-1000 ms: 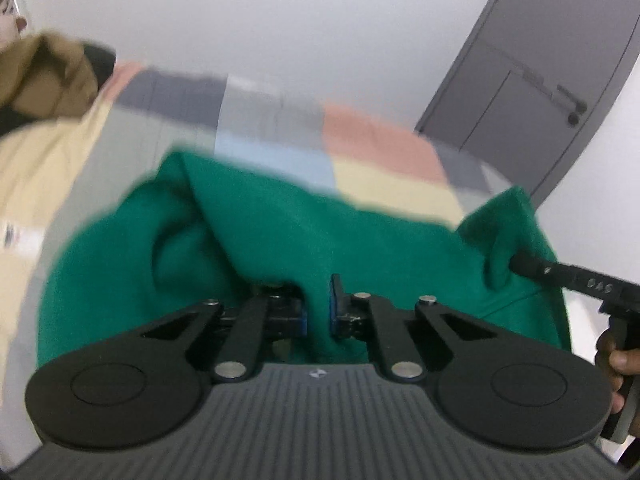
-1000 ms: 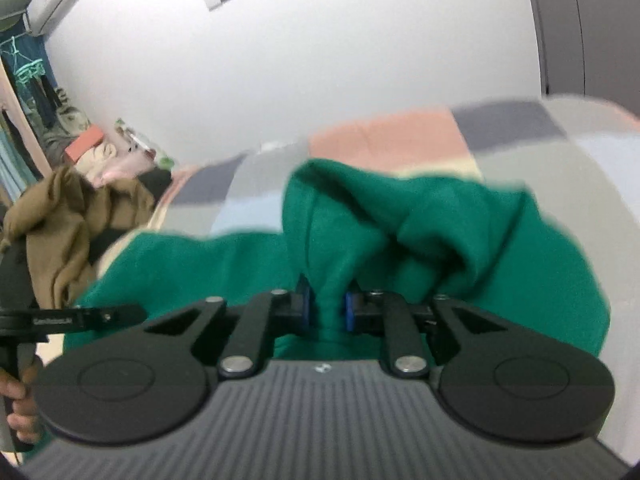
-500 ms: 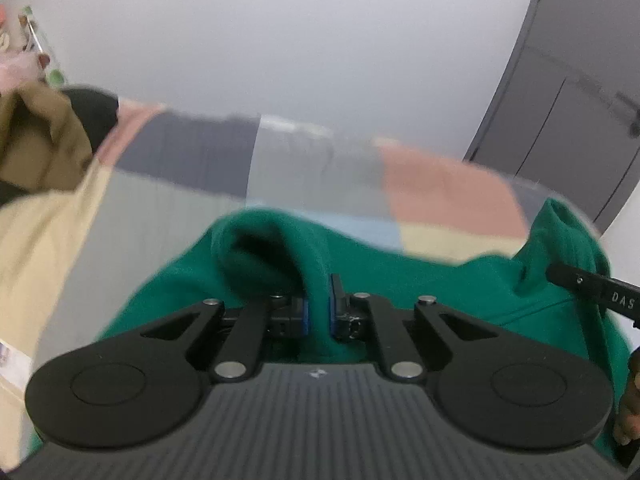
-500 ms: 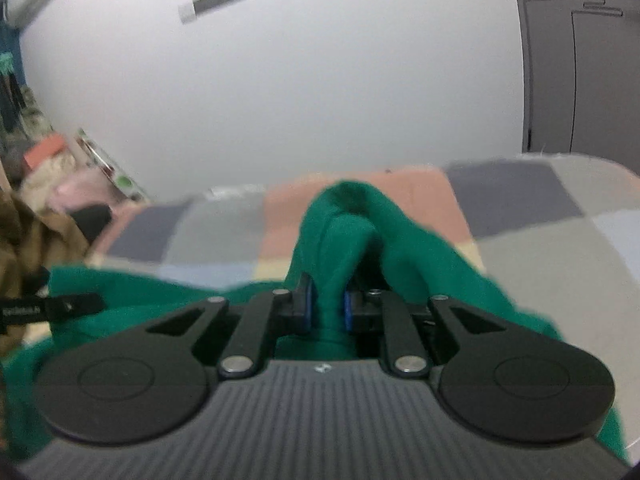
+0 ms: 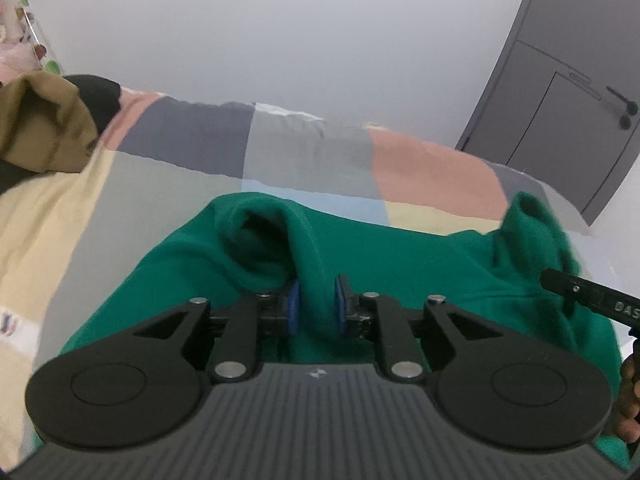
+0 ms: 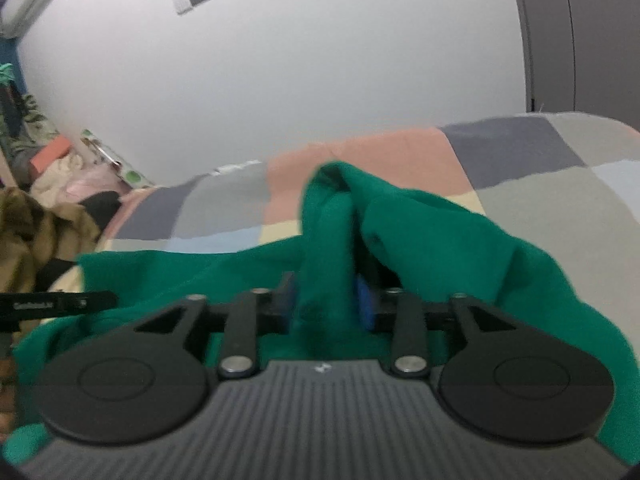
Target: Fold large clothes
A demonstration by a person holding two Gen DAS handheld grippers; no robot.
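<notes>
Releasing the green garment (image 5: 400, 256) onto the patchwork bed cover (image 5: 304, 152), as it seems: this looks like the end of one fold. Starting at the left of the left wrist view: brown clothing (image 5: 44, 132) heaped in the upper left corner, well apart from the work. Lower centre, left gripper (image 5: 316, 304) with jaws opening, a raised ridge of green cloth between the blue pads (image 5: 294, 306) but no longer squeezed by both. Far right edge, the other tool's black finger reaching into the cloth, a hand (image 5: 628, 400) behind it.

In the right wrist view, right gripper (image 6: 326, 304) at lower centre, jaws also opening, a thick bunch of the same green cloth standing up between them; blurred, so contact on the left pad cannot be told.

To do this step well: opening both sides fully before pulling back, so no cloth is dragged along. Drawing back straight along the fingers, low and slow. Letting both corners drop together, so the folded edge lies even. Probably smoothing the two raised humps afterwards, since the garment lies bunched, not flat.
</notes>
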